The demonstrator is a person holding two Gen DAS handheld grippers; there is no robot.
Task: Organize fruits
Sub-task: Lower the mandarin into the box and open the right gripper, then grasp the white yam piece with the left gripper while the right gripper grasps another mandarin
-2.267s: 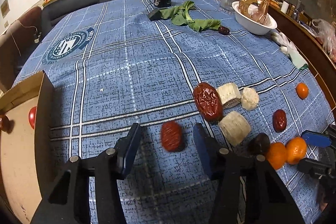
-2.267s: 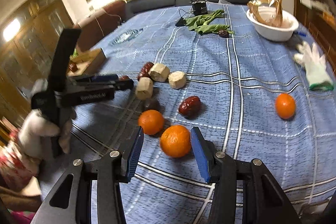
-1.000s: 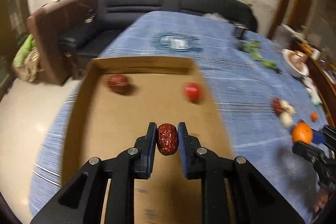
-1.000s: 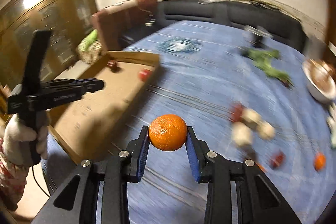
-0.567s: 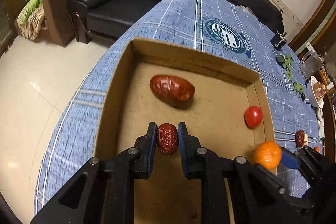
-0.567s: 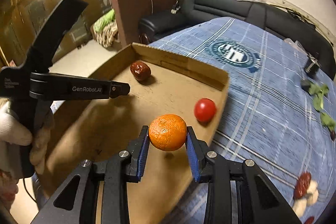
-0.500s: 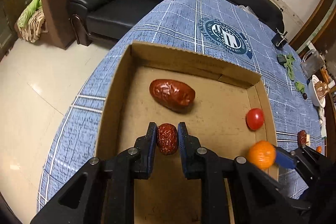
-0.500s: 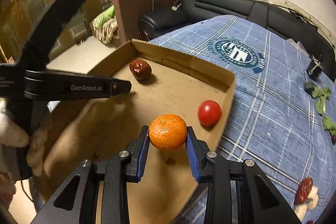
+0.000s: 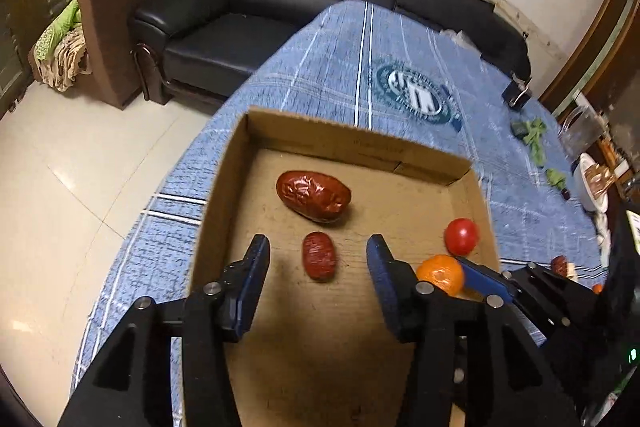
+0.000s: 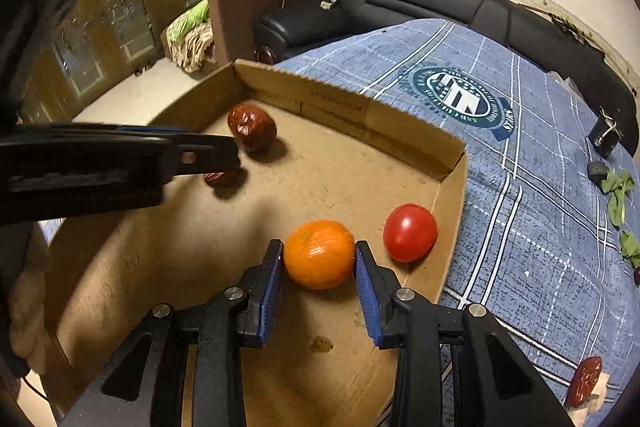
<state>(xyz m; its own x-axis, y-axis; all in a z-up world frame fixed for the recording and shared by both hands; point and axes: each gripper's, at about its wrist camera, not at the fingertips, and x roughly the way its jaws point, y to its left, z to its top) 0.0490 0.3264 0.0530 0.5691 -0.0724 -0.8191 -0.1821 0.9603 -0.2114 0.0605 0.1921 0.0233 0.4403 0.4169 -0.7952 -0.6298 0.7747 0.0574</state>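
L tool (image 9: 318,259) is now standing wide apart w/ nothing in it; half a sec ago it was pinching the small red date (image 9: 319,261), which is now lying loose on the floor of the cardboard box (image 9: 352,143), between the spread fingers, touching neither. So that drop looks done. Big red date (image 9: 314,195) is sitting just beyond it at 12 o'clock, near but apart.

R tool (image 10: 319,259) is gripping the mandarin (image 10: 319,253), pads on both sides, and it's lower than 0.5 s ago, right down at the box floor, prob. touching, can't tell for sure. Cherry tomato (image 10: 409,233) is sitting just beside it at 3 o'clock, close to the box's right wall.

Meaning for the task: one more fruit is in, the mandarin is about to follow. More dates plus another mandarin are waiting on the blue plaid desk (image 10: 540,211), at 4–5 o'clock in the R view, so sorting is partway only.

Watch: the round mandarin may roll into the tomato on release.
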